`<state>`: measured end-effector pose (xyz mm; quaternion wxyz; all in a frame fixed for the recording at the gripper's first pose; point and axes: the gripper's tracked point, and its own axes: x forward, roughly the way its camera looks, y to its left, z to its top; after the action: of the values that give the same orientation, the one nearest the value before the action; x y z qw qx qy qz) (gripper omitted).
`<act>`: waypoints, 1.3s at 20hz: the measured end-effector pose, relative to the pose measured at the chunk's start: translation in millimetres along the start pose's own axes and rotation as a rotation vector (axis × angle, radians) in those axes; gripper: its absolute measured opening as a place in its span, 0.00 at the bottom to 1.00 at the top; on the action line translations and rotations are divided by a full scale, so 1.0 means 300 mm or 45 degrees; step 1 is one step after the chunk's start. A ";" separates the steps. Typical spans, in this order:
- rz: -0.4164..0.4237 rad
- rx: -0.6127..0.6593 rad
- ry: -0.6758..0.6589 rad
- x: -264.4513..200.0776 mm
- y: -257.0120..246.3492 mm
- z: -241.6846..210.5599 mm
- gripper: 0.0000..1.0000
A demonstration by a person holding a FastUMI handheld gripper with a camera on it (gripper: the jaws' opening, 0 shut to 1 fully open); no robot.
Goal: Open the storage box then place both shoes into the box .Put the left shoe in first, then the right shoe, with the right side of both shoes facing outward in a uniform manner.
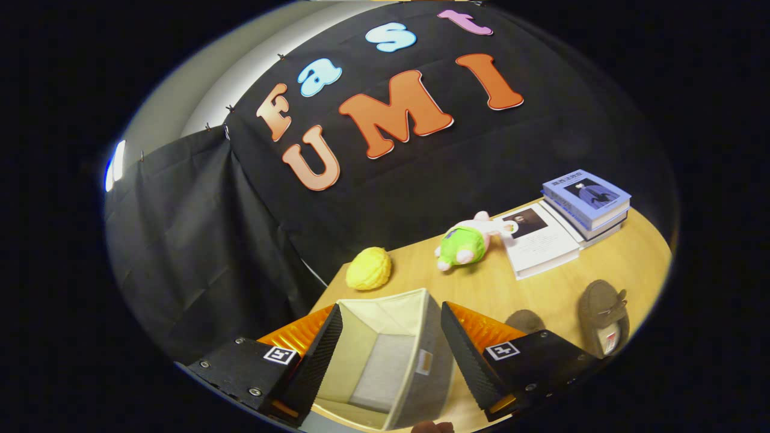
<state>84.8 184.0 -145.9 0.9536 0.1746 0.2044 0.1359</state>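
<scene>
Here, gripper (388, 355) spread wide, fingers (319, 355) parted and pressing on nothing, hanging over the table (631, 264) with the box (391, 361) seen between them. Box open at the top, pale fabric inside, nothing in it, a small tag on its grey outer wall. Just right of the right finger, one dark shoe (525, 320), mostly hidden behind it; beside that, nearer the table edge, a second dark shoe (603, 317) with its opening and insole label showing. Both shoes on the wood, outside the box, apart from it. Beyond the box, a yellow knobbly ball (369, 269) near the cloth wall; right of it, a green and pink plush toy (466, 242) lying on its side. Further right, a white book (538, 240) flat on the table, touching a stack of books (586, 201) with a blue cover on top.
</scene>
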 end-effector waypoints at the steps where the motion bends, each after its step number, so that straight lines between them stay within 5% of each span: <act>1: -0.036 -0.021 0.000 -0.008 -0.052 -0.013 0.98; 11: -0.317 -0.195 0.067 -0.089 -0.410 -0.211 0.98; 26: -0.474 -0.225 0.175 -0.061 -0.577 -0.438 0.96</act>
<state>43.8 58.2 -319.4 0.9576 0.0400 0.2849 -0.0134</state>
